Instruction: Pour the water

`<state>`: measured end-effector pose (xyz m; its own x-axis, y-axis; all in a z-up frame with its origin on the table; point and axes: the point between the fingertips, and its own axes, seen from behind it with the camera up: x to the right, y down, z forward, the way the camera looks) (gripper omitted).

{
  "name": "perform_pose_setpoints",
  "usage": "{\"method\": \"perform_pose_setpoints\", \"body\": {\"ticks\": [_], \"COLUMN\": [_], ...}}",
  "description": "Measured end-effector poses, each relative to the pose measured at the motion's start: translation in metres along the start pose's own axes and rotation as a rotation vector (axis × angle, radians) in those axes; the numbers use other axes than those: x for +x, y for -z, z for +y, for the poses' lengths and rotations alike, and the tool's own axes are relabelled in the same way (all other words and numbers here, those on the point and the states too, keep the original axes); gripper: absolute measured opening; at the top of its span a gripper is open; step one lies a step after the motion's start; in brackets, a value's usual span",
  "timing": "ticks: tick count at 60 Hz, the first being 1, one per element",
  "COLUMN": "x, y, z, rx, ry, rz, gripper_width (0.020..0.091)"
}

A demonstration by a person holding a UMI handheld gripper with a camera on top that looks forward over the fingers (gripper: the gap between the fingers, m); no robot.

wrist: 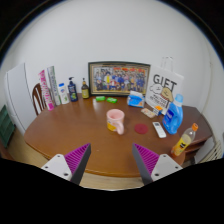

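A pink mug (115,121) stands near the middle of the round wooden table (70,130), well beyond my fingers. A blue bottle (174,117) stands right of it, with an orange bottle (185,139) nearer the table's right edge. My gripper (111,162) hovers open over the near table edge, its two purple-padded fingers (76,160) spread wide with nothing between them.
At the back stand a framed picture (118,78), a white gift bag (164,88), a blue box (136,99), and several bottles (72,90) at the left. A red coaster (141,128) lies right of the mug. A wooden chair (38,98) sits at the far left.
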<state>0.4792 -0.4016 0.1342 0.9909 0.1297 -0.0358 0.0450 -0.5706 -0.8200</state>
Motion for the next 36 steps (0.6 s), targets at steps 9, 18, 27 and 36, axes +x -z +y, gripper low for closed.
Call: {"method": "perform_pose_setpoints", "body": {"ticks": [9,18,27,36], "x": [0.071,0.144,0.195,0.206], "y": [-0.017,-0.046,-0.088,-0.149], "z": [0.031,0.054,0.043,0.003], "rx": [-0.014,-0.002,0.024,0.077], "ry": [-0.03,-0.044,-0.078,-0.109], "rz": [0.07,0.153,0.211,0.208], "gripper_width": [0.0856,0.0855,0.0857,0.0858]}}
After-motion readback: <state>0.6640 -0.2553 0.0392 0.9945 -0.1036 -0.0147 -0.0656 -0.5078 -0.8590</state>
